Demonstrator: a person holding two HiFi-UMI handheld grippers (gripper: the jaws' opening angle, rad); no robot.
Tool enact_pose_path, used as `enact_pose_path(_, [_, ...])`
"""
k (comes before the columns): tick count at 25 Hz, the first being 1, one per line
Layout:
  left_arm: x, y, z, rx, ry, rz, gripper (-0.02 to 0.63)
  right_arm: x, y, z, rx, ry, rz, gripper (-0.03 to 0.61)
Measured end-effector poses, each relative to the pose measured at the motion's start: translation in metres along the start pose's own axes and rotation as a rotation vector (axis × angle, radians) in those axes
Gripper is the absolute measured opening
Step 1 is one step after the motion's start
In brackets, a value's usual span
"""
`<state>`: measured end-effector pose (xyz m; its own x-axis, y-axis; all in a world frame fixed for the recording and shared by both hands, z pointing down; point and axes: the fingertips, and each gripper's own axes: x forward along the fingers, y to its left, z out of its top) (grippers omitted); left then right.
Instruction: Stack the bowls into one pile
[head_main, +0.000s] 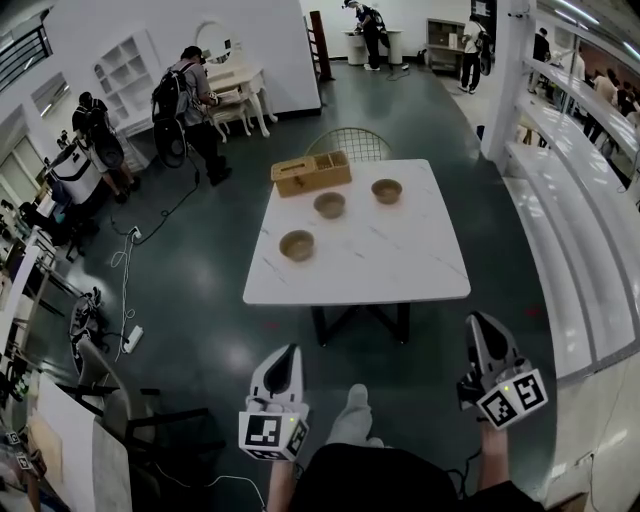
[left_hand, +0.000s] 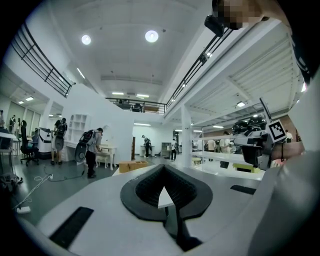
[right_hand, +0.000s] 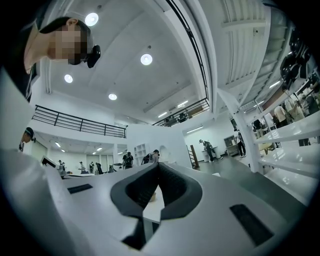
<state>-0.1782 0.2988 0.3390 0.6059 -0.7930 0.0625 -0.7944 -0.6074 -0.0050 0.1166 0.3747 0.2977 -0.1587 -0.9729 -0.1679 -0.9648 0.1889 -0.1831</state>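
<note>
Three brown bowls stand apart on the white table (head_main: 400, 270): one near the left front (head_main: 297, 245), one in the middle (head_main: 329, 205), one further back right (head_main: 387, 190). Both grippers hang in the air well short of the table's near edge, over the dark floor. My left gripper (head_main: 290, 352) is shut and holds nothing; in the left gripper view its jaws (left_hand: 162, 168) meet at the tip. My right gripper (head_main: 476, 322) is also shut and holds nothing (right_hand: 156, 165); a bowl (right_hand: 151, 197) shows through the gap behind its tips.
A wooden box (head_main: 311, 172) lies at the table's back left corner, with a wire chair (head_main: 350, 143) behind it. White benches (head_main: 570, 250) run along the right. Cables (head_main: 125, 270) lie on the floor at left. Several people stand further back.
</note>
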Motion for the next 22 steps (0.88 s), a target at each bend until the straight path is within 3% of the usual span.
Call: enact_pose_path(22, [0.166, 0.081, 0.014, -0.026, -0.018, -0.079, 0.014, 0.161, -0.051, -0.017, 0.004, 0.037, -0.035, 0.014])
